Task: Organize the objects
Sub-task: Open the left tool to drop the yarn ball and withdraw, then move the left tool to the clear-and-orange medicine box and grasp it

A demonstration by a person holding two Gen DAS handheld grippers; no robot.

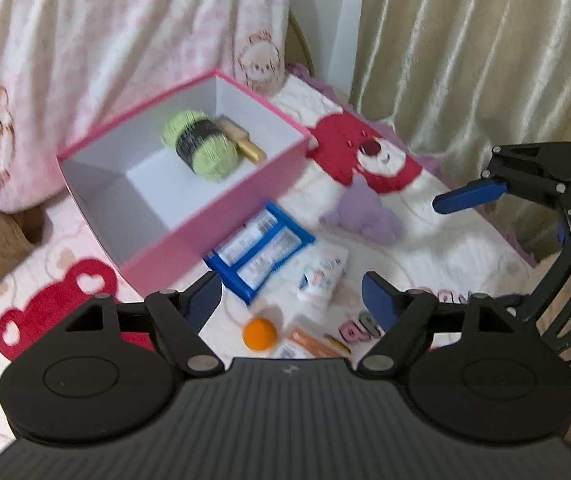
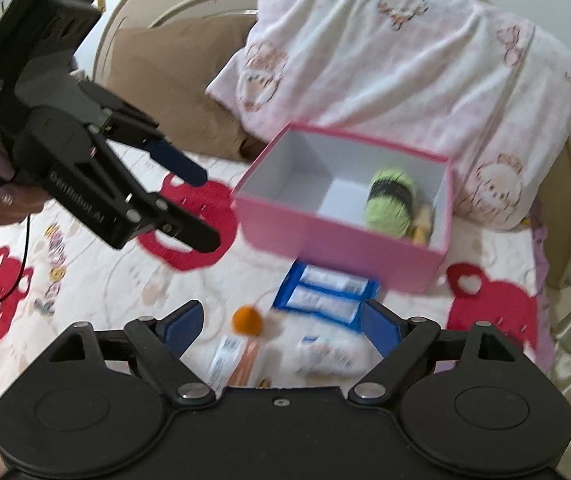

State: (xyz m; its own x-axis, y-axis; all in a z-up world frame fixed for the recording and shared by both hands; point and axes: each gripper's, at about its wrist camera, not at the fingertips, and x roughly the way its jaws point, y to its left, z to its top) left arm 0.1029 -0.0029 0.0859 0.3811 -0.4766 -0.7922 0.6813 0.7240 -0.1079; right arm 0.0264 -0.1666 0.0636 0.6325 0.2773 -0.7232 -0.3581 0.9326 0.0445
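Observation:
An open pink box (image 1: 221, 216) (image 2: 325, 236) sits on the bed and holds a green yarn ball (image 1: 201, 146) (image 2: 391, 202) and a gold item (image 1: 245, 144). In front of it lie a blue pack (image 1: 259, 250) (image 2: 327, 294), a white packet (image 1: 323, 276) (image 2: 327, 356), an orange ball (image 1: 259, 334) (image 2: 247, 320) and an orange stick (image 1: 311, 344). My left gripper (image 1: 291, 300) (image 2: 205, 208) is open and empty above these. My right gripper (image 2: 281, 326) (image 1: 437, 236) is open and empty, hovering over the loose items.
A pink patterned pillow (image 2: 385, 60) and a brown pillow (image 2: 165, 80) lie behind the box. The bedspread (image 1: 425, 232) has red bear patches. A beige curtain (image 1: 485, 60) hangs to the right. A cable (image 2: 17, 272) trails at the left.

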